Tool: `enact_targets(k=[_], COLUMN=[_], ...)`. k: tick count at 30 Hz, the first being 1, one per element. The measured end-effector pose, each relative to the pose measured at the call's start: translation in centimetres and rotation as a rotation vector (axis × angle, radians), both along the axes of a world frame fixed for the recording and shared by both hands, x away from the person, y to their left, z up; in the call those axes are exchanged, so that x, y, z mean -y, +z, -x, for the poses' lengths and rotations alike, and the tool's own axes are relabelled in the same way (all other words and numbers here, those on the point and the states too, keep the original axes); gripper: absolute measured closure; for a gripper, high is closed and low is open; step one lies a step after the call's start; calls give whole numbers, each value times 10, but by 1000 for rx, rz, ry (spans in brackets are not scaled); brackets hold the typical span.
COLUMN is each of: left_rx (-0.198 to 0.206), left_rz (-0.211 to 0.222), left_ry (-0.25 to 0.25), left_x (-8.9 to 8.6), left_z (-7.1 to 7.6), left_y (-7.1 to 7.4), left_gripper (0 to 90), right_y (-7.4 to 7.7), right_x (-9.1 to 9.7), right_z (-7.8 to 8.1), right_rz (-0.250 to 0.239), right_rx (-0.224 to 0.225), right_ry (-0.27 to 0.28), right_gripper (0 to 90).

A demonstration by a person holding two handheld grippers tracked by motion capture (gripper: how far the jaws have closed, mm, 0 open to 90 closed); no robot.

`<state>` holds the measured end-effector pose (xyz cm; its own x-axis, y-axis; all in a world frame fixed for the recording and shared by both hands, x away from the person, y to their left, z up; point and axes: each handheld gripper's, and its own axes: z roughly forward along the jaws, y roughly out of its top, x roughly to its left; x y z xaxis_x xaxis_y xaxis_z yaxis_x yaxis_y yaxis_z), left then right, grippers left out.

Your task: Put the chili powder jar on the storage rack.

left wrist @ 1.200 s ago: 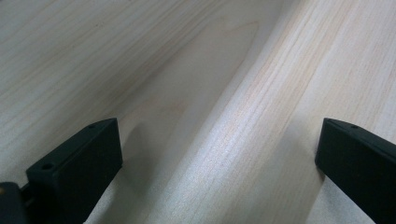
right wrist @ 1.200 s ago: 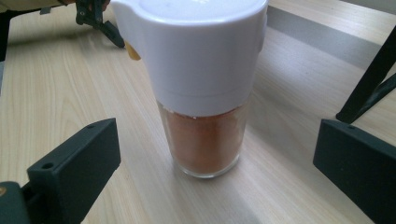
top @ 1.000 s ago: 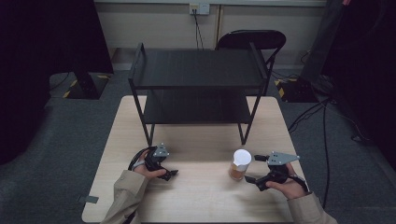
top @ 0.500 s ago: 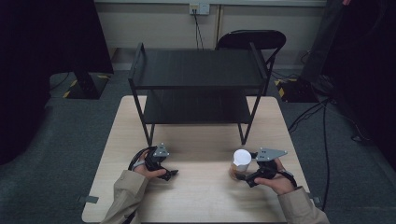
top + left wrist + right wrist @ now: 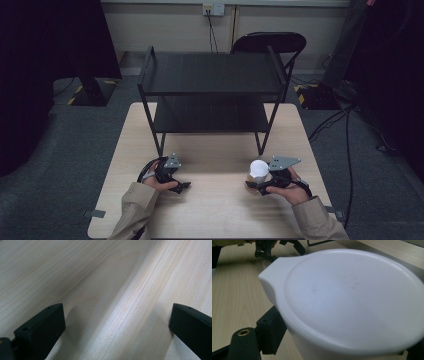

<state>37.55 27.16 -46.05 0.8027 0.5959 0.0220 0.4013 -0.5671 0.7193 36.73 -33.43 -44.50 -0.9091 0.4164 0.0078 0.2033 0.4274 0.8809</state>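
Observation:
A paper cup with a white lid (image 5: 259, 169) stands on the front right of the wooden table (image 5: 220, 215). My right gripper (image 5: 254, 184) is around it from the right, held by a hand. In the right gripper view the lid (image 5: 352, 295) is very close, and the left jaw presses against the cup's wall, so the gripper (image 5: 342, 345) looks shut on it. My left gripper (image 5: 181, 184) rests at the front left. It is open over bare wood (image 5: 117, 325), with nothing between its fingers.
A black two-tier metal shelf rack (image 5: 210, 75) stands across the back half of the table. A dark chair (image 5: 270, 42) sits behind it. Cables run over the floor at the right (image 5: 345, 130). The left gripper also appears far off (image 5: 265, 250) beyond the lid.
My right gripper has moved left up to the cup, and its jaws now sit around it. The cup and the left gripper stay where they were.

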Motion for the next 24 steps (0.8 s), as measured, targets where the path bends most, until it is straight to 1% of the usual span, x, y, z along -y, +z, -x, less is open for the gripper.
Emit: enact_targets(k=[2, 9, 10, 12, 15, 19, 22, 24], left_rx=[0, 0, 0, 0, 0, 0, 0, 1], left_rz=[0, -1, 0, 0, 0, 1, 1, 2], left_ry=[0, 0, 0, 1, 1, 0, 0, 0], left_x=[0, 0, 0, 0, 0, 0, 0, 0], left_z=[0, 0, 0, 0, 0, 0, 0, 0], left_y=[0, 0, 0, 0, 0, 0, 0, 0], left_gripper=[0, 0, 0, 0, 0, 0, 0, 0], right_y=[1, 1, 1, 2, 2, 2, 3, 3], right_x=[-1, -1, -1, -1, 0, -1, -2, -3], right_z=[0, 0, 0, 1, 1, 2, 3, 4], right_rz=[8, 14, 17, 31, 25, 31, 37, 36], right_rx=[9, 18, 22, 40, 43, 53, 55, 53], right_ry=[4, 12, 14, 13, 14, 11, 13, 4], right_gripper=[207, 212, 220, 266, 300, 304, 305, 305])
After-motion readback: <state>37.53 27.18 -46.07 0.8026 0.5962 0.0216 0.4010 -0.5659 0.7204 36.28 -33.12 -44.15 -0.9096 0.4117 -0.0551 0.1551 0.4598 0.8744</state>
